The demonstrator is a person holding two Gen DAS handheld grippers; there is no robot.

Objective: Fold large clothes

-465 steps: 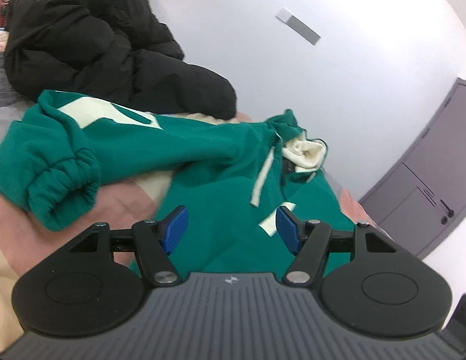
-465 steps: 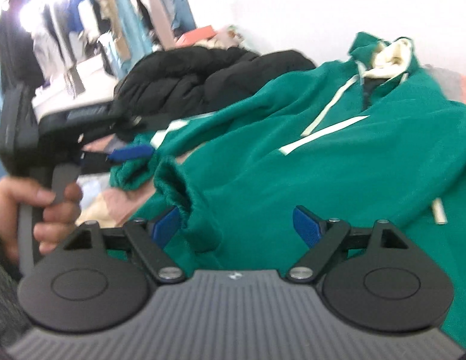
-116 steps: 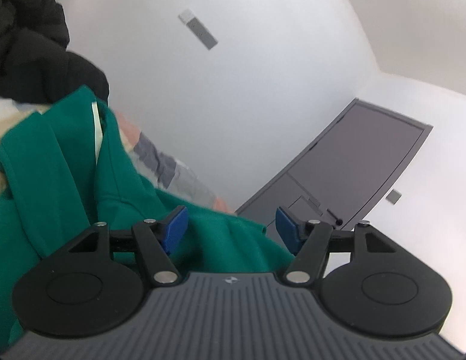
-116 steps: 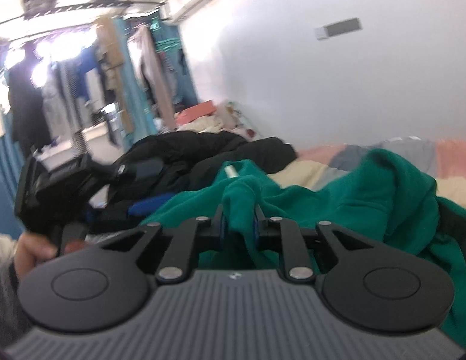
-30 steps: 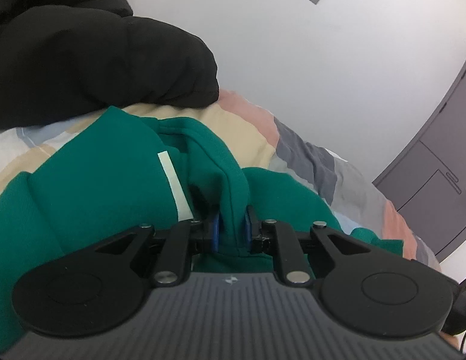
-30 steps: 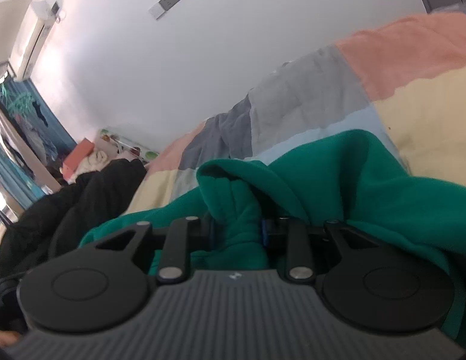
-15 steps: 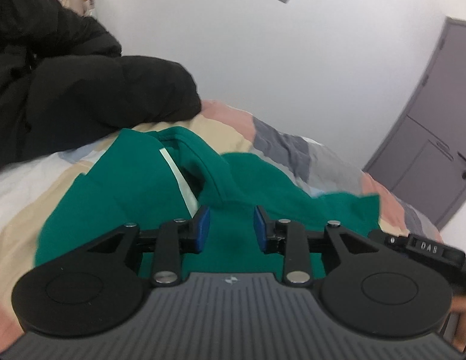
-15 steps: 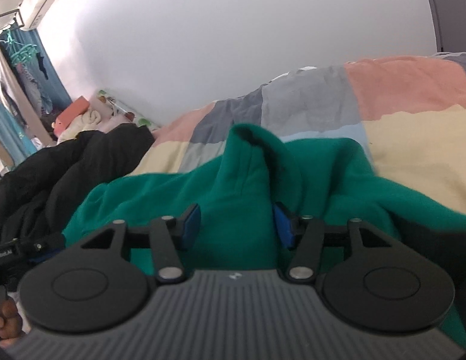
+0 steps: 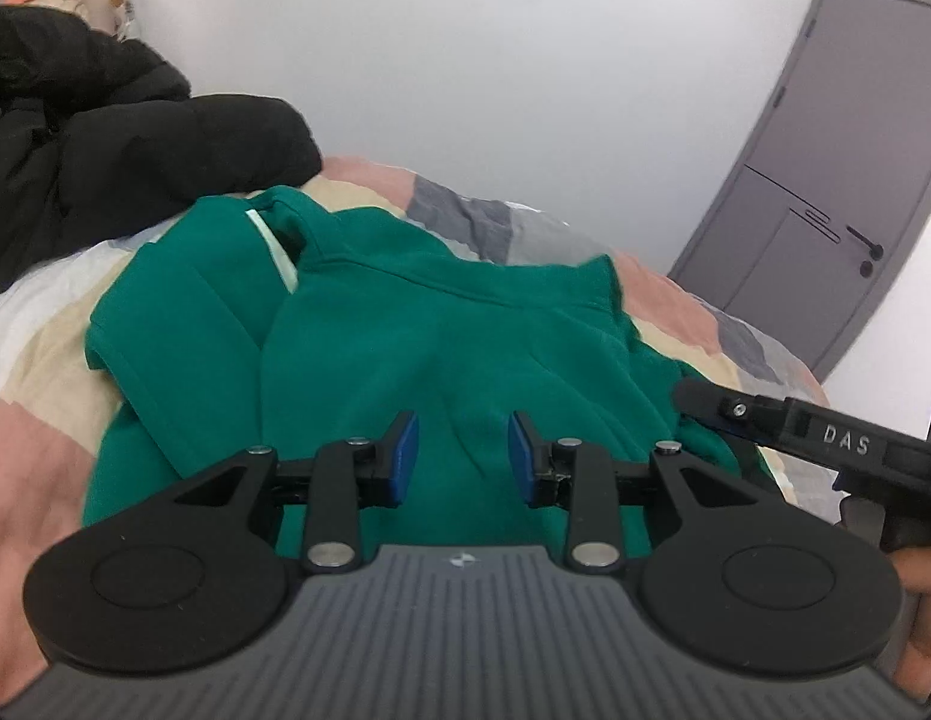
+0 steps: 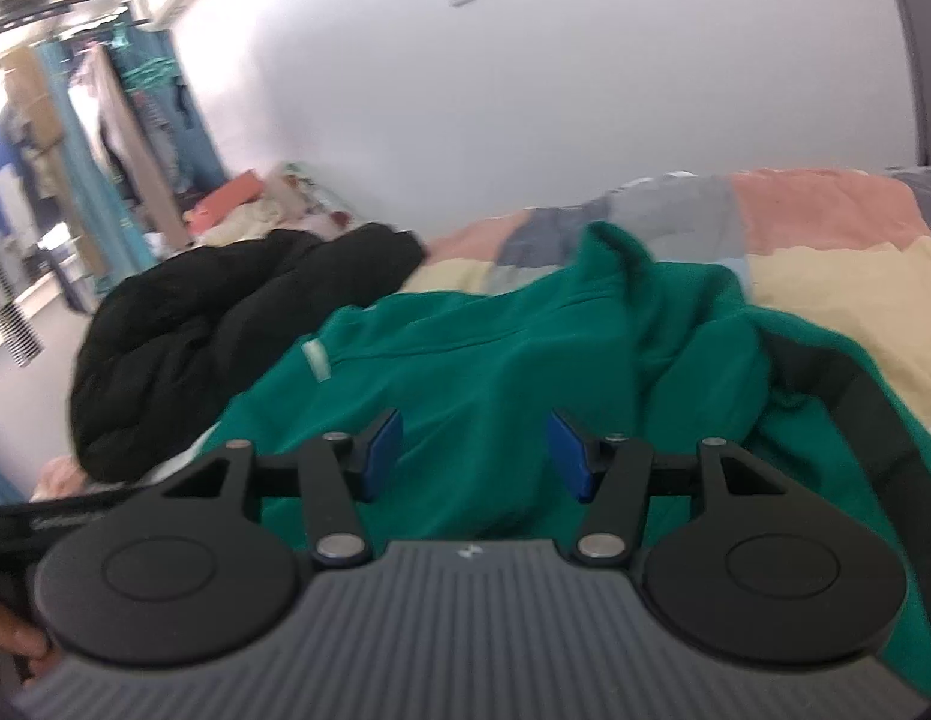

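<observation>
On the patchwork bedspread (image 9: 45, 324), beyond my left gripper (image 9: 459, 450) and right gripper (image 10: 474, 450), both empty with jaws apart, the green sweatshirt (image 9: 405, 330) lies folded, long axis crosswise.

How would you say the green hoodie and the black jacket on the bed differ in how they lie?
The green hoodie lies spread fairly flat, partly folded; the black jacket sits bunched in a heap. The hoodie lies near both grippers; the jacket lies farther off, to their left. Both rest on the patchwork bedcover.

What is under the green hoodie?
The hoodie lies on a patchwork quilt of pink, cream and grey blocks. The quilt directly beneath it is covered, as are the hoodie's inner folded layers.
</observation>
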